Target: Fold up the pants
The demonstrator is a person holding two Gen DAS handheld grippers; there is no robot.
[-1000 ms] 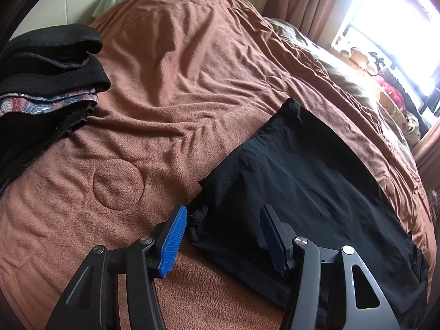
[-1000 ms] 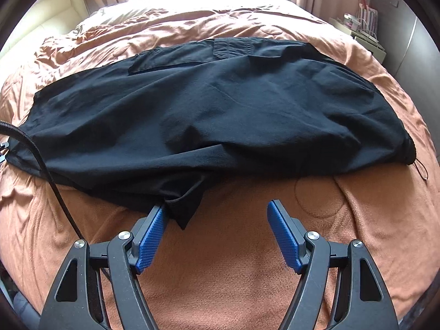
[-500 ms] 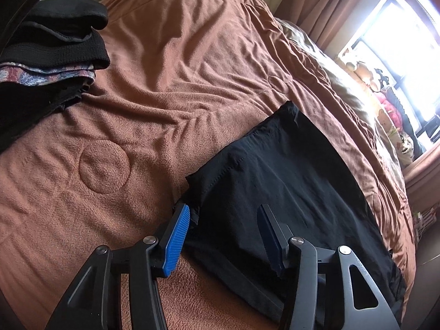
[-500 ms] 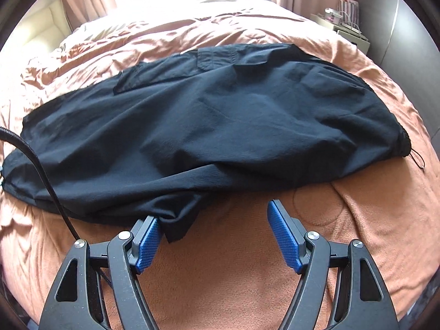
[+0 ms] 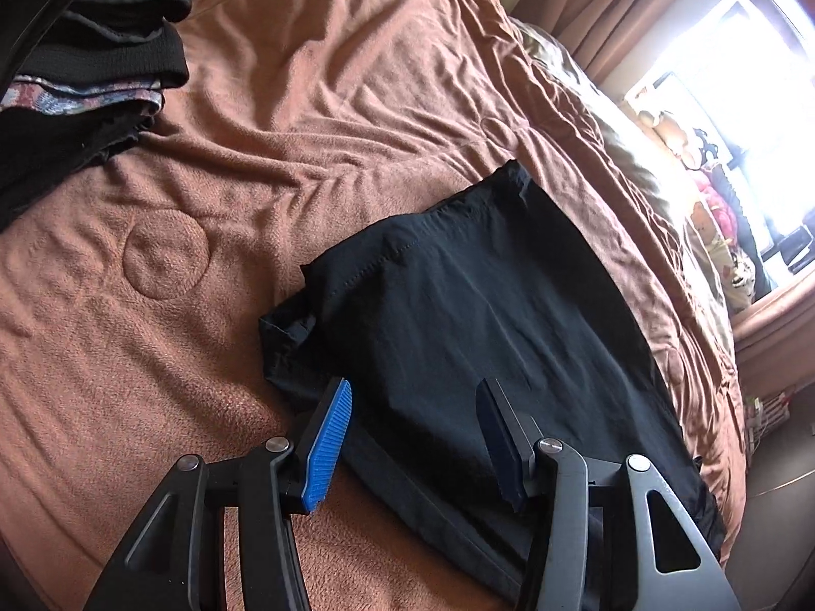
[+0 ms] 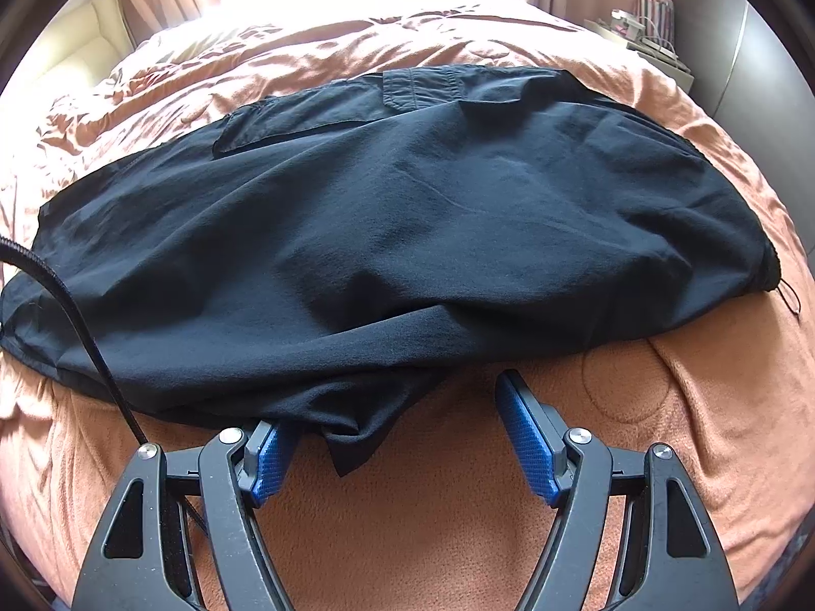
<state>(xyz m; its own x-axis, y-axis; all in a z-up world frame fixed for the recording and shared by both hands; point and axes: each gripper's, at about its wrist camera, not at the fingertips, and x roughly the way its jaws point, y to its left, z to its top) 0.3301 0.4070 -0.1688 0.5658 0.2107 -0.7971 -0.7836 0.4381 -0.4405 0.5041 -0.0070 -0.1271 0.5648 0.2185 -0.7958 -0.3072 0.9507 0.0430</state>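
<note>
Black pants [image 6: 407,234] lie spread sideways across a brown blanket on a bed, folded lengthwise, with a cargo pocket at the far edge. In the left wrist view their end [image 5: 484,315] lies flat. My left gripper [image 5: 412,407] is open, low over the near corner of that end, with fabric between its jaws. My right gripper [image 6: 392,407] is open at the pants' near edge, where a loose crotch flap [image 6: 356,438] hangs between its jaws and touches the left pad.
A stack of folded dark clothes [image 5: 86,81] sits at the upper left in the left wrist view. A black cable [image 6: 66,305] crosses the pants at left in the right wrist view. A bright window with curtains stands beyond the bed, and a side table [image 6: 647,35] at right.
Both grippers have moved in closer to the pants. The left one now reaches over the corner of the end. The right one has come up to the near edge and the flap.
</note>
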